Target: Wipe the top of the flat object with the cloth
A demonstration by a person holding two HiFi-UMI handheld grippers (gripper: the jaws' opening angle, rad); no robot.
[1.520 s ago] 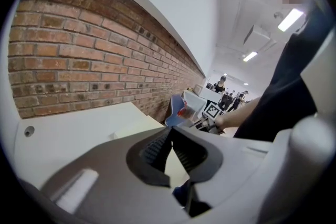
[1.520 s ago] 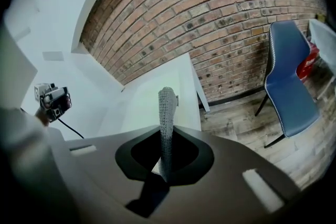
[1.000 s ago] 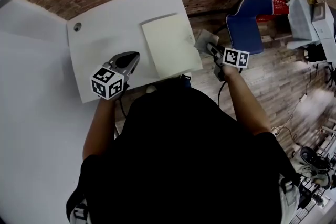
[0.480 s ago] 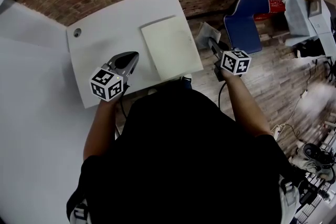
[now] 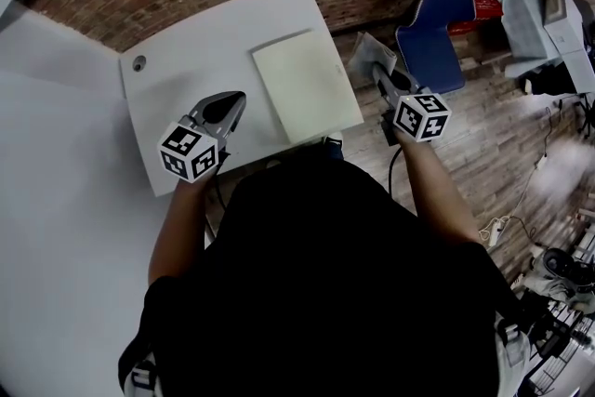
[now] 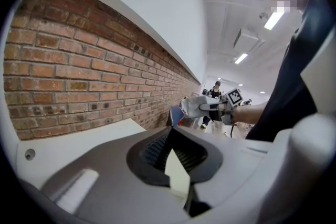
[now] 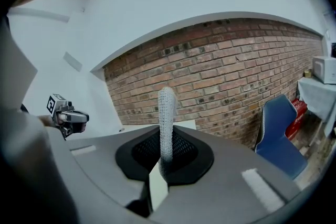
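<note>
Cloth (image 7: 166,118) pinched upright in right gripper (image 5: 379,77), jaws closed on it. Judged light, limp, best gripped at bunched fold. Left gripper (image 5: 228,107) closed, nothing held. Flat object (image 5: 307,86) lying upper centre of head view on table (image 5: 186,60), judged stiff. Cloth held to its right, apart.

No words, numbers or brand marks can be read on anything here.

Even indoor light, moderately bright. Ceiling strip lights (image 6: 273,19) glare far right. Strong fisheye bending, dark vignette at edges. Floor (image 5: 558,172) at right motion-blurred. Cloth (image 7: 166,123) weave sharp.
</note>
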